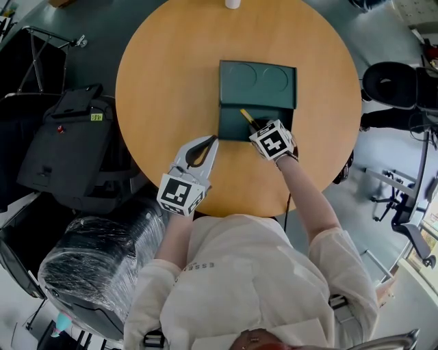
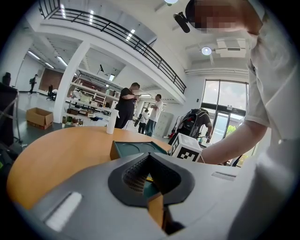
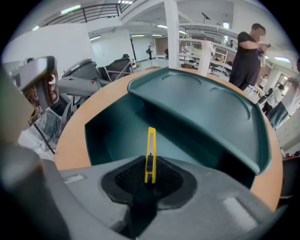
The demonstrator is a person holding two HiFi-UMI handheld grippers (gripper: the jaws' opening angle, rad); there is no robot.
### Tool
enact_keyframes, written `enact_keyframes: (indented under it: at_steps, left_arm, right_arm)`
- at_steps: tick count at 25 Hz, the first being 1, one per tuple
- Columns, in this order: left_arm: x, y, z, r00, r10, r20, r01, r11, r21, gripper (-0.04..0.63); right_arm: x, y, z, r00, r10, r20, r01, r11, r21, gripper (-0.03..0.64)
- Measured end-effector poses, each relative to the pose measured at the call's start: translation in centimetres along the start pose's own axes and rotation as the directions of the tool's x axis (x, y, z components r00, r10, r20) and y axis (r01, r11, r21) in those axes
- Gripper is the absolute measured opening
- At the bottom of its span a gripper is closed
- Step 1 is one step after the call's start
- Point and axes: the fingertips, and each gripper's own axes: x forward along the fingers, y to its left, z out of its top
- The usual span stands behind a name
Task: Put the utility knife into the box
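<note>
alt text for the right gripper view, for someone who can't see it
The right hand-held gripper grips a slim yellow plastic utility knife edge-up between its jaws, pointing into the open dark green rectangular box. The box's lid lies open behind it, and both sit on a round wooden table.

Knife near end hidden under right gripper in head view. Bottle at table far edge cut off by picture top. Table near edge hidden by person.
</note>
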Motion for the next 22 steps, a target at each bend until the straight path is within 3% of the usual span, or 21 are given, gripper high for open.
enact_keyframes:
  at_steps: [4, 6, 8, 10, 12, 15, 18, 22]
  left_arm:
    - [0.0, -0.4, 0.5, 1.000, -0.006, 0.004, 0.006, 1.000, 0.012, 0.009]
    - [0.1, -0.6, 1.3, 1.000, -0.006, 0.016, 0.006, 1.000, 0.026, 0.009]
    - [0.2, -0.9, 2.3, 0.999, -0.006, 0.037, 0.004, 0.999, 0.039, 0.009]
    - [0.4, -1.6, 3.4, 0.998, -0.009, 0.067, 0.005, 0.999, 0.054, 0.009]
    - [0.4, -2.7, 4.6, 0.995, -0.015, 0.096, 0.007, 0.997, 0.078, 0.009]
    - [0.1, -4.4, 6.4, 0.991, -0.021, 0.132, 0.006, 0.993, 0.115, 0.009]
    - [-0.7, -6.2, 8.1, 0.986, -0.025, 0.168, 0.000, 0.989, 0.148, 0.009]
    - [-2.1, -9.4, 9.6, 0.980, -0.025, 0.199, -0.017, 0.978, 0.206, 0.009]
  right_arm:
    - [-1.5, -0.2, 1.3, 0.998, -0.007, 0.070, 0.006, 1.000, 0.017, 0.115]
    - [-3.5, -0.6, 2.5, 0.986, -0.033, 0.161, 0.028, 0.999, 0.032, 0.114]
    - [-6.3, -0.7, 3.9, 0.957, -0.055, 0.284, 0.035, 0.997, 0.072, 0.097]
    - [-10.1, -1.2, 5.2, 0.895, -0.111, 0.433, 0.059, 0.990, 0.131, 0.041]
    - [-14.4, -1.8, 5.9, 0.801, -0.203, 0.563, 0.115, 0.975, 0.188, 0.007]
    - [-19.8, -1.7, 5.8, 0.683, -0.289, 0.671, 0.161, 0.955, 0.247, -0.006]
    - [-23.5, -0.6, 5.4, 0.608, -0.310, 0.731, 0.144, 0.948, 0.282, -0.006]
    - [-27.4, 1.6, 3.7, 0.545, -0.296, 0.784, 0.139, 0.955, 0.263, -0.007]
